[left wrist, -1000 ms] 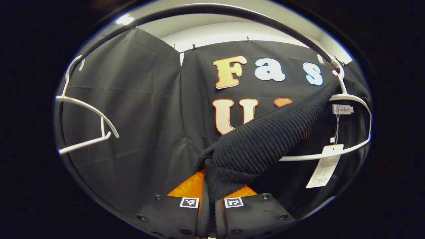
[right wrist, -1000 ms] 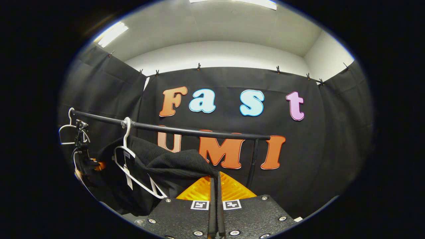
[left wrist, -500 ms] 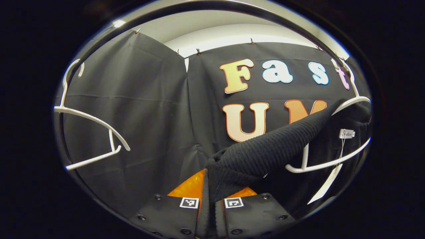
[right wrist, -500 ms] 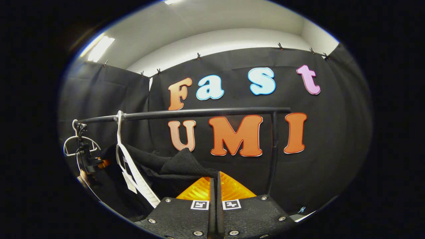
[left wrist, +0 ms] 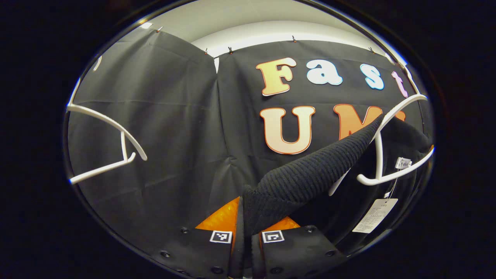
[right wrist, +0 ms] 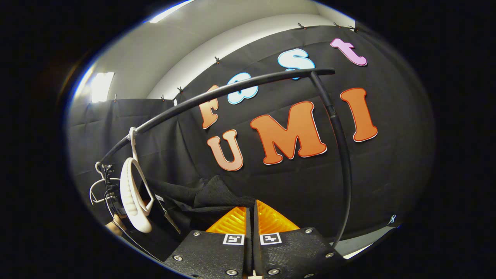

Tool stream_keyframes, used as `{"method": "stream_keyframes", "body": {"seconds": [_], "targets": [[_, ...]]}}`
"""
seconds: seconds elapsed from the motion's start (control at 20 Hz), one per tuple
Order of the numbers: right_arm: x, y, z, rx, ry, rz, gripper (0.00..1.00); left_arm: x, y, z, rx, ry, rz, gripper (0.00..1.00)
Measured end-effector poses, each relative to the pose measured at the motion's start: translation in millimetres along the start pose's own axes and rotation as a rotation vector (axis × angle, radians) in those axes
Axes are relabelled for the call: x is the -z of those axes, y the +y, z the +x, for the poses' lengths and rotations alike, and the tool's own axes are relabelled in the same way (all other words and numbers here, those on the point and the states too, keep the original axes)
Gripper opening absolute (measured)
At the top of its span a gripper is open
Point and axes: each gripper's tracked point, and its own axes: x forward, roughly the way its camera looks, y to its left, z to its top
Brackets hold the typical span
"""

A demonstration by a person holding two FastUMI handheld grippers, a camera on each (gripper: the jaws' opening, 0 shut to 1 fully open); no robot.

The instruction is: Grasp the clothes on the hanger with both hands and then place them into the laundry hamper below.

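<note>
The black ribbed sweater (left wrist: 310, 174) is stretched long between the two tools — one end is pinched in the left tool (left wrist: 245, 232), and from there it runs up and to the right toward the white hanger (left wrist: 391, 139), where its top edge looks to be caught. In the right gripper view the right tool (right wrist: 251, 240) is clenched on the other end of the sweater, with the hanger off to its left under the black rail (right wrist: 232, 87). The hamper is below, so I think the sweater must slip off the hanger first, then go down.
</note>
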Motion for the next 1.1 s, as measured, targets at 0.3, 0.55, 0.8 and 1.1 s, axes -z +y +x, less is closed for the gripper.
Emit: {"method": "stream_keyframes", "body": {"seconds": [0.3,0.55,0.8,1.1], "targets": [[40.6,-3.6,4.7,0.001,0.050,0.029,0.00,38.4,16.6,-21.9,-0.036,0.063,-0.021,0.14],[92.7,-9.6,-7.2,0.027,0.142,0.065,0.01,95.0,19.6,-41.6,-0.018,0.192,-0.082,0.14],[159.1,-12.9,-8.0,0.066,0.249,0.085,0.01,143.2,5.0,-59.0,0.002,0.279,-0.034,0.14],[233.7,2.8,-18.9,0.082,0.365,0.064,0.00,188.2,-26.9,-75.3,0.065,0.366,0.025,0.14]]}}
